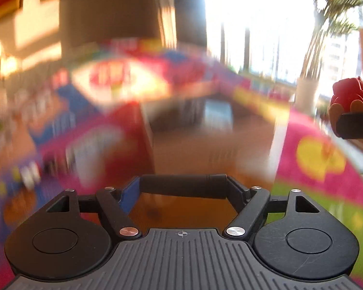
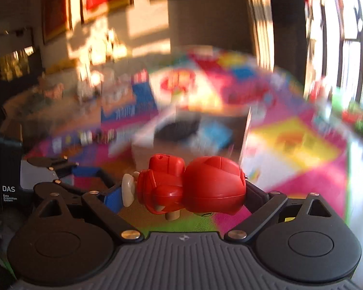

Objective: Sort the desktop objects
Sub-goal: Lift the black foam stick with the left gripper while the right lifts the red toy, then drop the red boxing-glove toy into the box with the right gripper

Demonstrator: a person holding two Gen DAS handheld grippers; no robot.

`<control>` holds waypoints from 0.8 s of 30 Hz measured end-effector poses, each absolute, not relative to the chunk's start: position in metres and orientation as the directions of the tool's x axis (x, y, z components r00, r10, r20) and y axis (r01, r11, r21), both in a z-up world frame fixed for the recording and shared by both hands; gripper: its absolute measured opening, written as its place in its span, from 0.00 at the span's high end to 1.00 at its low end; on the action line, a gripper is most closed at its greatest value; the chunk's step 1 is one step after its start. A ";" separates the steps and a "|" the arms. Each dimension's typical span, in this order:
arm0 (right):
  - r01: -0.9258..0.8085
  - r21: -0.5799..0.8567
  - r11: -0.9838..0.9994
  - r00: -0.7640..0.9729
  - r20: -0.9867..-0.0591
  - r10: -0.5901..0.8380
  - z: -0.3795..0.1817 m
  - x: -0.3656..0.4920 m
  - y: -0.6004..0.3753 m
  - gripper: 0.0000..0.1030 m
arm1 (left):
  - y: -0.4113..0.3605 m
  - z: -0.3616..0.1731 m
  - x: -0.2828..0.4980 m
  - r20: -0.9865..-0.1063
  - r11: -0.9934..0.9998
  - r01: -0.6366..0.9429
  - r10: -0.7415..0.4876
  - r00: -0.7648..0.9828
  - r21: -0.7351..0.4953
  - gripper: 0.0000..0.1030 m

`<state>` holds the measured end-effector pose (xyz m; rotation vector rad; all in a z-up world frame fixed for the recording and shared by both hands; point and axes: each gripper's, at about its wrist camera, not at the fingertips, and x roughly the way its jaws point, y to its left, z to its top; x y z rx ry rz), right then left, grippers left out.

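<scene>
My left gripper (image 1: 183,186) is shut on a black cylinder (image 1: 181,185) that lies crosswise, held end to end between the pads. My right gripper (image 2: 184,189) is shut on a red plastic toy figure (image 2: 193,186) with a round head and a white foot, held sideways above the mat. The same red toy figure (image 1: 349,93) shows at the right edge of the left wrist view, with a dark finger (image 1: 355,125) of the right gripper under it. Both views are badly blurred.
An open box (image 2: 142,142) stands ahead on a colourful play mat (image 2: 290,145), with a dark round thing and something blue inside. The box (image 1: 276,145) also fills the middle of the left wrist view. A black "DAS" unit (image 2: 8,169) stands at left.
</scene>
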<state>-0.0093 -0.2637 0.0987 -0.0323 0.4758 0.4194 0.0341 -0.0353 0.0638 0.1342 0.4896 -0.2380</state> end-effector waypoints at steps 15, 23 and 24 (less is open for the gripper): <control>-0.338 0.078 0.938 0.903 -0.254 0.347 0.150 0.013 -0.300 0.07 | -0.061 0.066 0.093 -0.444 0.954 0.276 -0.197 0.874 0.119 0.06; -0.326 0.185 0.927 0.841 -0.391 0.374 0.121 0.082 -0.283 0.07 | 0.009 0.025 0.057 -0.520 0.991 0.130 -0.091 0.850 0.039 0.04; -0.331 0.204 0.921 0.827 -0.408 0.387 0.118 0.095 -0.276 0.07 | 0.016 0.024 0.056 -0.523 0.993 0.114 -0.083 0.848 0.028 0.04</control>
